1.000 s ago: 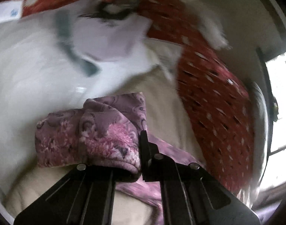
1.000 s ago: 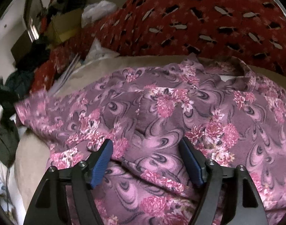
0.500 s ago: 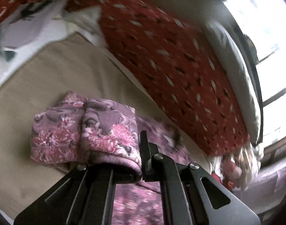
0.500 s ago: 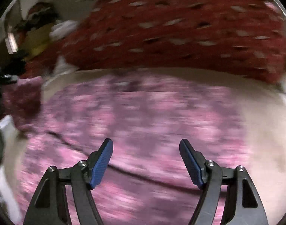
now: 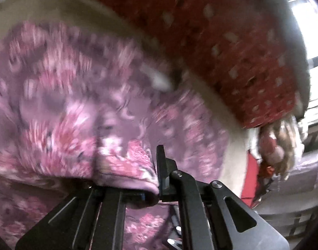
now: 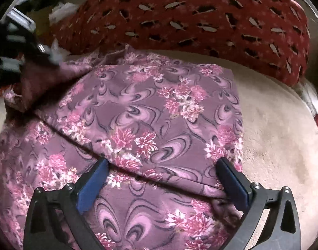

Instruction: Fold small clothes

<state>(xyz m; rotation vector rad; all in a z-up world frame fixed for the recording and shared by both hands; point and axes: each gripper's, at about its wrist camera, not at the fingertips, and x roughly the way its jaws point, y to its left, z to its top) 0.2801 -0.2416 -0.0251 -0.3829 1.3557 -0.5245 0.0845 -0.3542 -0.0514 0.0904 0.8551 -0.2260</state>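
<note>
A mauve garment with pink flowers (image 6: 150, 112) lies on a beige bed cover (image 6: 273, 125), one layer folded over another. My right gripper (image 6: 162, 168) hovers low over its near fold. Its blue-padded jaws are opening wide, with cloth lying beneath and between them but not pinched. My left gripper (image 5: 155, 177) is shut on a bunched fold of the same garment (image 5: 75, 104) and holds it above the spread cloth; that view is blurred by motion. In the right wrist view a dark, blurred shape (image 6: 17, 45) at the far left holds up the garment's lifted corner.
A red blanket with a pale and dark leaf pattern (image 6: 200, 16) is heaped along the far side of the bed. Loose clutter and white bags (image 6: 61, 10) sit at the back left. A window (image 5: 304, 20) and a soft toy (image 5: 275, 145) are to the right.
My left gripper has swept sideways with the held fold, from over bare beige cover to over the spread garment. The right gripper's jaws have spread wider and it has shifted toward the garment's right edge.
</note>
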